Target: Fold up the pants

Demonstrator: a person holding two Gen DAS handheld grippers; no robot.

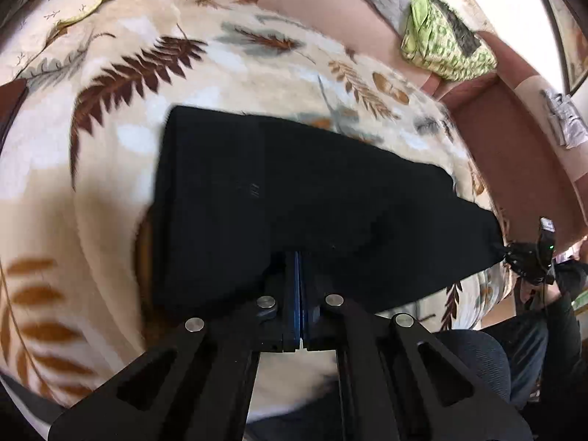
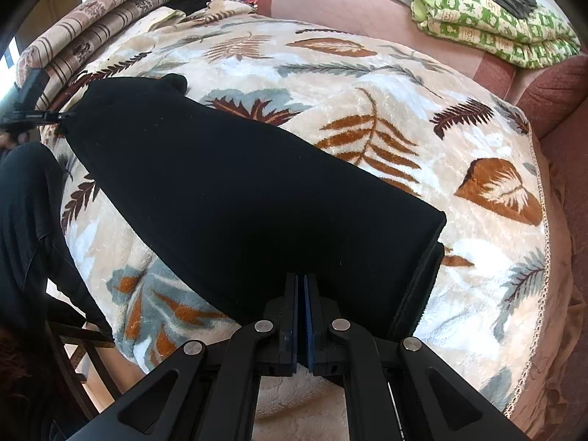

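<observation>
Pinching black pants (image 2: 235,191): left gripper (image 1: 298,257), right gripper (image 2: 303,279), fingers closed.

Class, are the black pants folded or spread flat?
Folded: the black pants show doubled layers at the hem end, pinched by both hand-held grippers, left and right.

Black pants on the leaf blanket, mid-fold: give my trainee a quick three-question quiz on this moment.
1. True or false: the left gripper is shut on the black pants.
2. What holds the far end of the pants in the right wrist view? A) nothing B) the other gripper C) a bare hand
3. Fill in: the green patterned cloth lies beyond the ____ blanket.

Key: 1 true; 2 B; 3 leaf-print.
</observation>
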